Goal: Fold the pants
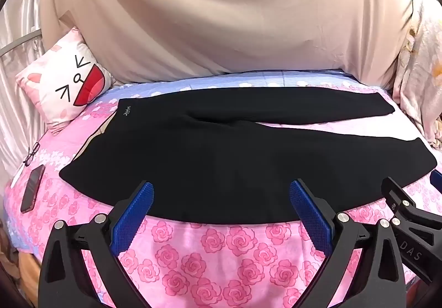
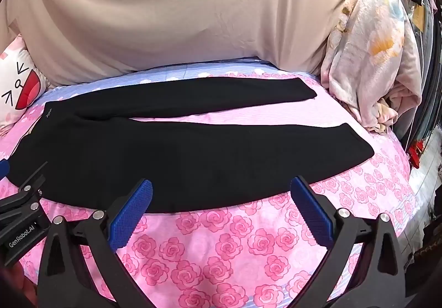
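Pre-grasp, no fold made yet. Black pants [image 1: 221,158] lie flat on the bed [image 1: 221,261], waistband to the left, both legs running right with a strip of sheet showing between them.

Left gripper [image 1: 221,192] spread wide, nothing held; near hem of the pants sits just ahead of its tips. Right gripper [image 2: 221,192] likewise released and empty, near leg's long edge just ahead of it, cuffs ahead and to its right.

Likely next: lengthwise fold, near leg onto far leg. Needs both grippers to drop onto the near edge, pinch both fabric layers without the sheet, then lift and carry together.
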`<state>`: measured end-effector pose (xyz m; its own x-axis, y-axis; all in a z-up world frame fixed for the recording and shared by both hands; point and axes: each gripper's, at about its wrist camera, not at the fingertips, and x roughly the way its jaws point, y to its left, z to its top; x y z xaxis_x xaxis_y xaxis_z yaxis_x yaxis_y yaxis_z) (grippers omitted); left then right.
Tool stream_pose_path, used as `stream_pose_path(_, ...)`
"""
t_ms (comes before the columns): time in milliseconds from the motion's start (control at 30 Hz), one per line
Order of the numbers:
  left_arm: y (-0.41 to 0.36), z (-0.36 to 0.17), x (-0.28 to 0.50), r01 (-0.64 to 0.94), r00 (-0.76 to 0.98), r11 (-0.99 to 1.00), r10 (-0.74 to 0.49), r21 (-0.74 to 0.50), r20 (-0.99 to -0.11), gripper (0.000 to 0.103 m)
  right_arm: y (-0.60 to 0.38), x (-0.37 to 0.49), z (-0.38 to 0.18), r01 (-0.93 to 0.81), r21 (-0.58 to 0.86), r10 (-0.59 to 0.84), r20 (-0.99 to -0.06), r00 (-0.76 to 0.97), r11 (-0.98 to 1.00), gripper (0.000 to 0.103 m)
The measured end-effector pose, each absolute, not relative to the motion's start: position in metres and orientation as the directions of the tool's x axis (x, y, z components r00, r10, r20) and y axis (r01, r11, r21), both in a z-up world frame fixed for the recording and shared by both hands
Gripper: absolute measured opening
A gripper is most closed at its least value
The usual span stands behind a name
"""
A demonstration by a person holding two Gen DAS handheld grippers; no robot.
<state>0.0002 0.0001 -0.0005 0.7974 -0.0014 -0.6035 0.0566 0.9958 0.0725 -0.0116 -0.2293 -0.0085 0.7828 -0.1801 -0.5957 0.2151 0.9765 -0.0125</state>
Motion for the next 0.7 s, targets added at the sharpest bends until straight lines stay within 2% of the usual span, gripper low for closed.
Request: stream_pose_path(700,0.0,-0.005,0.003,0.081,0.788,0.994,-0.016,0.079,-0.616,0.097,-0.221,-0.006,-0.003,0.213,-0.023,-0.184,-0.596,0.782,0.977,0.098)
